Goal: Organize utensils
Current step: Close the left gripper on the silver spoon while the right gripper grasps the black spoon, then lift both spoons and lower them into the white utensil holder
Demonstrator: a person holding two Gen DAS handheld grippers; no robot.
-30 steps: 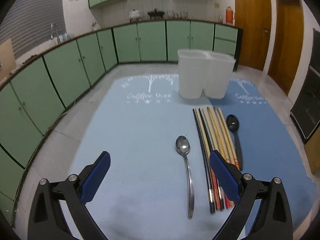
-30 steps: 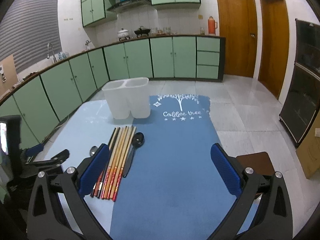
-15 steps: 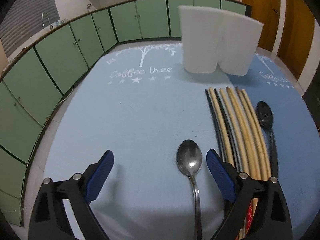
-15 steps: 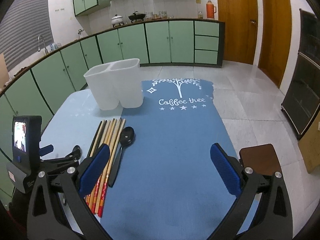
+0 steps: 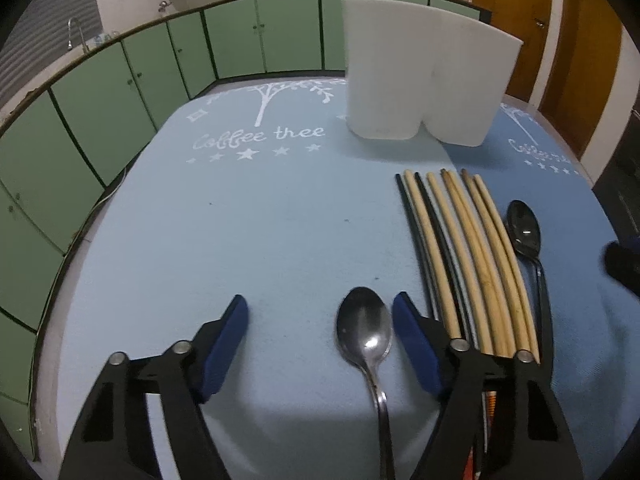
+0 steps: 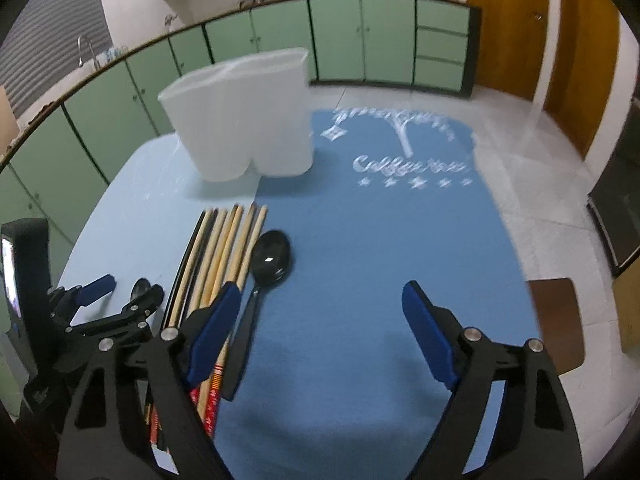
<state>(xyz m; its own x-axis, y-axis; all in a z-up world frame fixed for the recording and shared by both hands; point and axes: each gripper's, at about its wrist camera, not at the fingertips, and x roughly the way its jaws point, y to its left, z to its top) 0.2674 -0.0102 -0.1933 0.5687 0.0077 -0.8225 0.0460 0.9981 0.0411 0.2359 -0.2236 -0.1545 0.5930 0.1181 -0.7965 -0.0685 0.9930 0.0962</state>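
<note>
My left wrist camera sat low over the light mat, facing the white holder (image 5: pixel 424 76). My right looked from higher, rightward. Both shared the chopsticks (image 5: pixel 472 264) and holder.

Steel teaspoon (image 5: pixel 365 332): polished metal, mirror-bright.
Black oval-bowled spoon (image 6: pixel 269 261): glossy plastic.
Pale round chopsticks (image 5: pixel 480 264): matt wood, red-lacquered ends.
White twin-cup holder (image 5: pixel 424 76): frosted plastic, smooth.
Blue table mat (image 5: pixel 240 240): matt woven cloth.
</note>
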